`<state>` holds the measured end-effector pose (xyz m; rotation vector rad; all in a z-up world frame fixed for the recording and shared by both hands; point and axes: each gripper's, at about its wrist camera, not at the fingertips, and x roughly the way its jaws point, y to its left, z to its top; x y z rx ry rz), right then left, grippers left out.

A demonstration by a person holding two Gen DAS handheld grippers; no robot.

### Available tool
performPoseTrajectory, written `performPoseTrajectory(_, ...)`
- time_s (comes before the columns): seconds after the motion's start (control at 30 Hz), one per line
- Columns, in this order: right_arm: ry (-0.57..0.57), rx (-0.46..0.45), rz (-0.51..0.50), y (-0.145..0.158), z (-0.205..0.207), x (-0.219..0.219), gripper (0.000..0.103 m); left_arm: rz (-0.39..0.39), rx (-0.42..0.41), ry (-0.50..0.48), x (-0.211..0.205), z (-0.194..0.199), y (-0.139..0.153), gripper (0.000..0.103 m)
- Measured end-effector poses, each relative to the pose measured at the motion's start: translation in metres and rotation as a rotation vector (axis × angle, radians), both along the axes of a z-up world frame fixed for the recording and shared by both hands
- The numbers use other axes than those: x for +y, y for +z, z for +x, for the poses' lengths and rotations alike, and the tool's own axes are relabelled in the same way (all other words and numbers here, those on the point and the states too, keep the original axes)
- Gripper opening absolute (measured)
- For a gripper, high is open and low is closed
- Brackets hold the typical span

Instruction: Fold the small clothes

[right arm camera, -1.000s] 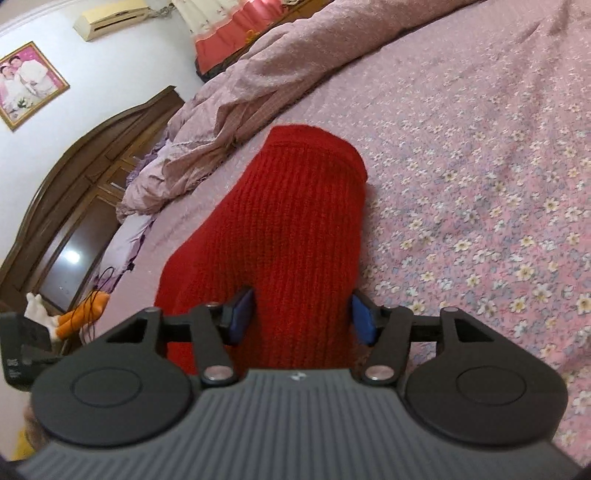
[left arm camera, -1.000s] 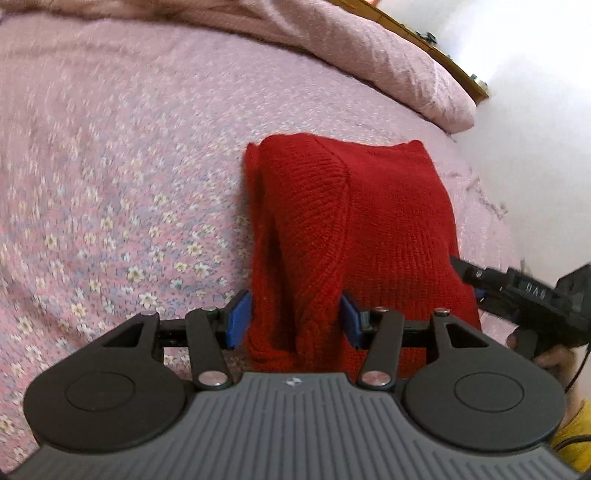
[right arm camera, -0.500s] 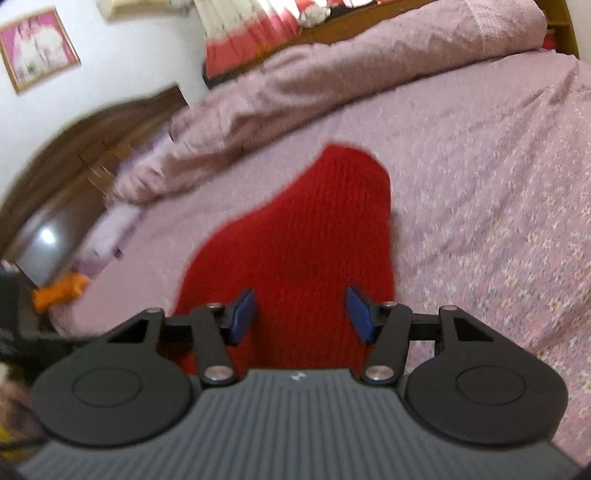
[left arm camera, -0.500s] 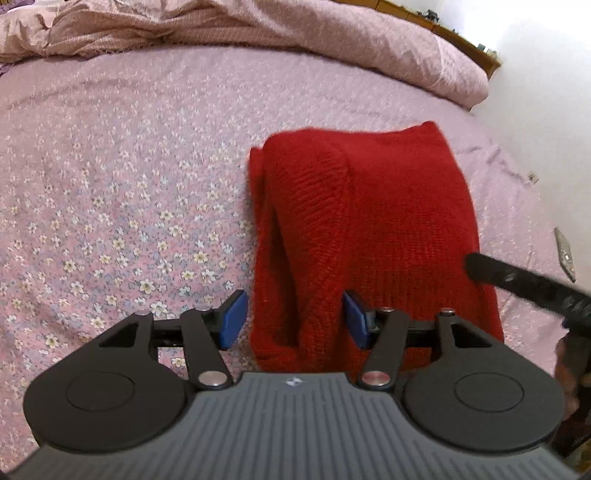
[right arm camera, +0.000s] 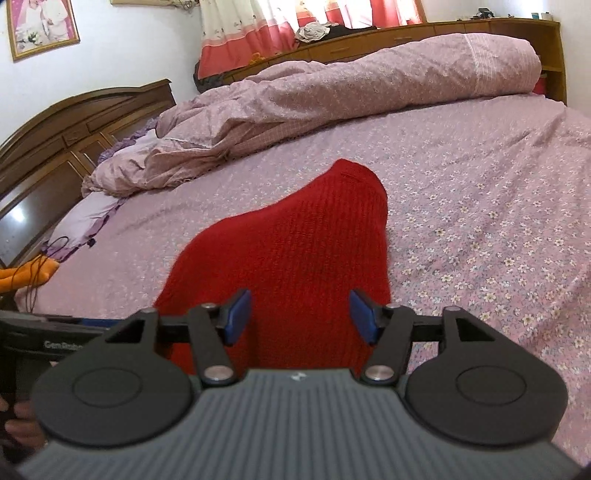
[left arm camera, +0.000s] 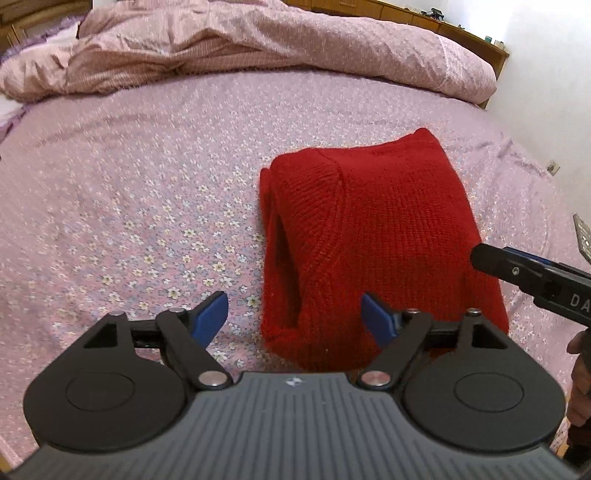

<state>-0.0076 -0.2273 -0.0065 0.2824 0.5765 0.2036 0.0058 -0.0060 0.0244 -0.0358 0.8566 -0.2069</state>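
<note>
Left gripper (left arm camera: 294,314) hanging over the near end of the folded red knit sweater (left arm camera: 373,236), jaws wide and opening, blue pads (left arm camera: 211,316) clear of the wool, nothing pinched. Right gripper (right arm camera: 298,315) same deal from the other side: jaws apart and opening, sweater below the gap but not squeezed. Also poking in over the sweater's right edge in the left wrist view.

Sweater (right arm camera: 295,243) lying flat in a chunky rectangle on the floral bedsheet (left arm camera: 129,192), one thick rolled fold along its left edge. Sheet bare all round the sweater, so nothing blocking either gripper.

Farther out from the sweater: bunched-up pink duvet (right arm camera: 332,92) piled across the far side of the bed, lilac pillow (right arm camera: 85,218) off toward the dark wooden headboard (right arm camera: 66,122). Something orange (right arm camera: 26,275) with thin black cords at the bed edge left of the sweater, can't tell what. Beyond the duvet, red and cream curtains (right arm camera: 291,26) and a framed picture (right arm camera: 40,26) on the wall. Bit of a person's fingers (right arm camera: 20,428) at the lower left corner of the right wrist view.
</note>
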Motion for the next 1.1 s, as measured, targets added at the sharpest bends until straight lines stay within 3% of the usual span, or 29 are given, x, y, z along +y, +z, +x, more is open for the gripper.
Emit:
performPoseTrajectory(0.2, -0.012, 0.002, -0.009, 0.009, -0.021, 0.003, 0.072, 0.050, -0.015, 0.001, -0.010, -0.016, 0.007, 0.097)
performPoseTrajectory(0.43, -0.009, 0.021, -0.048, 0.005, -0.045, 0.011, 0.073, 0.051, 0.061, 0.001, -0.019, -0.022, -0.003, 0.100)
performPoseTrajectory(0.77, -0.053, 0.105, -0.055, -0.011, -0.052, 0.010, 0.073, 0.102, 0.122, -0.011, -0.032, -0.022, -0.017, 0.100)
performPoseTrajectory(1.1, -0.051, 0.146, -0.048, -0.019, -0.050, 0.012, 0.073, 0.102, 0.153, -0.011, -0.031, -0.020, -0.023, 0.100)
